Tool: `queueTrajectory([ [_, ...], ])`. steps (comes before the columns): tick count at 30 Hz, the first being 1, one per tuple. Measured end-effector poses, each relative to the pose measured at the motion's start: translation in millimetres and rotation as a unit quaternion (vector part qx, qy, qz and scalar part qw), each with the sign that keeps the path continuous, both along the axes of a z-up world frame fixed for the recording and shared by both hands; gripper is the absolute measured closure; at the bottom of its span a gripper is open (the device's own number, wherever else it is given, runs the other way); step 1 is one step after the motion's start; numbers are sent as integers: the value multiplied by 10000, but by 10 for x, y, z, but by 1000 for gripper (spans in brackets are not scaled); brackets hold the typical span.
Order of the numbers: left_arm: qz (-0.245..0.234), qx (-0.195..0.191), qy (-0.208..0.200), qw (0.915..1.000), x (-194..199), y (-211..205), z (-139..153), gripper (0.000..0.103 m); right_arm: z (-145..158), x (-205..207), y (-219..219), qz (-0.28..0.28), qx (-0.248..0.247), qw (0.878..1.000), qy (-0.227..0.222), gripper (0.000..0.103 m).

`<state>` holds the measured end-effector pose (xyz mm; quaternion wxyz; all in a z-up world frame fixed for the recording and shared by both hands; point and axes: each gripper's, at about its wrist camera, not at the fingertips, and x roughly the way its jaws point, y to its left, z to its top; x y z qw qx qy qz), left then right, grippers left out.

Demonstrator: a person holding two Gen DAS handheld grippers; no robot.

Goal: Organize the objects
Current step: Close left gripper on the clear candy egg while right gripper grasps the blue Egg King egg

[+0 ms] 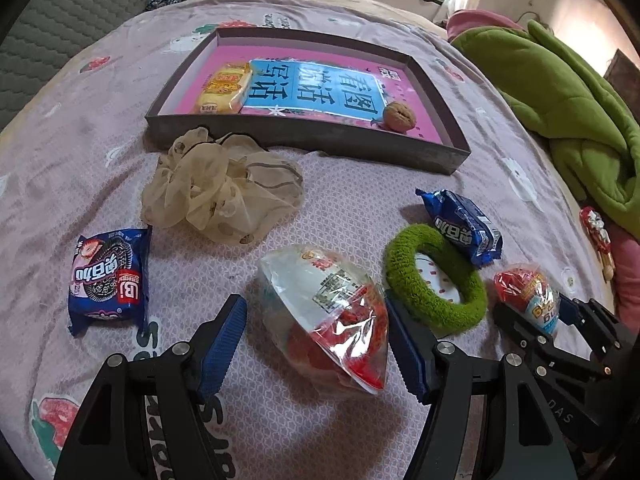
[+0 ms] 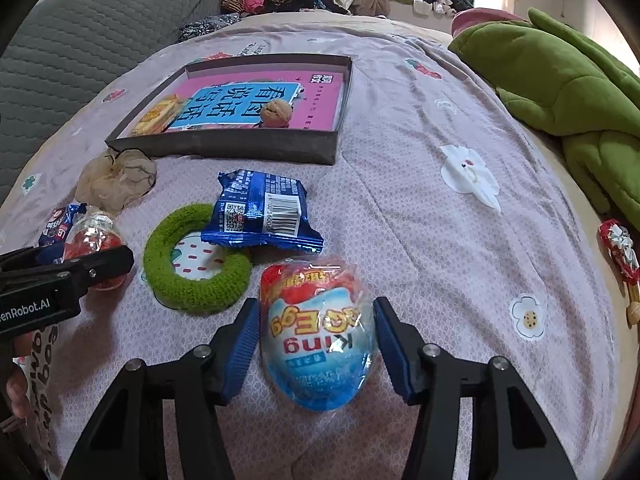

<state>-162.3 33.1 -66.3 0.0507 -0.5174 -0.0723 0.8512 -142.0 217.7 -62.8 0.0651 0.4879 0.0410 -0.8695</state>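
each gripper has a wrapped egg lying on the bed [image 2: 420,208] directly between its parted fingers, so the coming move turns on how each egg's long axis runs against the closing line. the right gripper [image 2: 314,344] straddles the blue-and-red king egg [image 2: 316,336]; its long axis runs away from the camera, along the fingers, with the red end pointing toward the tray [image 2: 224,148], so the pads would meet its narrower sides. the fingers [image 2: 240,350] are spread and not yet pressing, with a small gap on each side. the left gripper [image 1: 316,344] stands likewise over the clear-wrapped egg [image 1: 324,320], which lies slanted, white end up-left and red end down-right; the right-hand pad looks close to or touching the wrapper, the left-hand pad stands apart, so this one too is released and holds nothing. that slant suggests the left grip may twist the egg as it closes. the green ring [image 1: 436,276] lies just beside the left gripper's right finger, with a blue cookie packet [image 1: 464,228] resting across its far edge. the tray lies straight ahead of both, already holding a yellow snack pack [image 1: 222,90] and a walnut [image 1: 399,116]; the right gripper seems slightly better aligned for a clean lift.
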Motion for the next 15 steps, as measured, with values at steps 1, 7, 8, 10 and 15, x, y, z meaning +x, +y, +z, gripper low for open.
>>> queueTrajectory([
  [1,12,-4,-1,10000,-4,0,-4,32,1,5,-6,-1,-2,10000,8,46],
  [7,-54,-114,28,9999,19,25,-5,42,42,49,-1,53,-188,9998,22,47],
  [8,-62,-120,34,9999,26,26,-3,43,52,56,-2,56,-200,9998,35,47],
  [10,-64,-135,54,9999,43,26,9,43,81,76,-5,66,-226,9997,67,47],
  [15,-101,-221,141,9996,121,42,56,43,153,140,-9,97,-352,9992,145,47],
])
